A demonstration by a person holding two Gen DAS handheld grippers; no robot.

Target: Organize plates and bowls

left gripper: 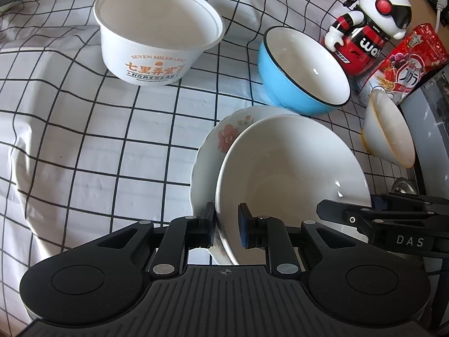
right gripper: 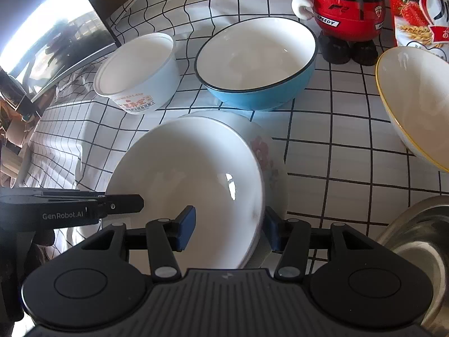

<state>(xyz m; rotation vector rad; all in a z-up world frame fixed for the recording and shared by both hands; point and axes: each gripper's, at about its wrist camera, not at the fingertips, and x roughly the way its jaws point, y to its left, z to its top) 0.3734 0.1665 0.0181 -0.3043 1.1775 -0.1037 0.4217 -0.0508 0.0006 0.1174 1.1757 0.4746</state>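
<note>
The white bowl (left gripper: 291, 174) is sitting tilted inside the flowered plate (left gripper: 221, 137), both near the middle of the bench (left gripper: 112, 146), which is covered with a white cloth crossed by black grid lines. The left tongs (left gripper: 226, 226) are pinching the near rim of the white bowl, one pad outside the wall and the other inside, and seem to be taking in the plate's edge too. The right tongs (right gripper: 228, 229) are straddling the opposite rim of the bowl and plate; their jaws are standing partly spread, and whether the pads are pressing on the rims cannot be told.

Just behind the pair, a blue bowl (left gripper: 303, 70) with a dark rim is standing upright. Further back and to the left, a white takeaway tub (left gripper: 157, 42) with orange lettering is resting on the cloth. To the right, a yellow-rimmed bowl (left gripper: 388, 129) is standing apart from the others. Behind it, a red and white toy figure (left gripper: 367, 25) and a red cereal packet (left gripper: 407, 59) are lining the far edge. A metal bowl (right gripper: 415, 241) is showing at the near right in the right wrist view.
</note>
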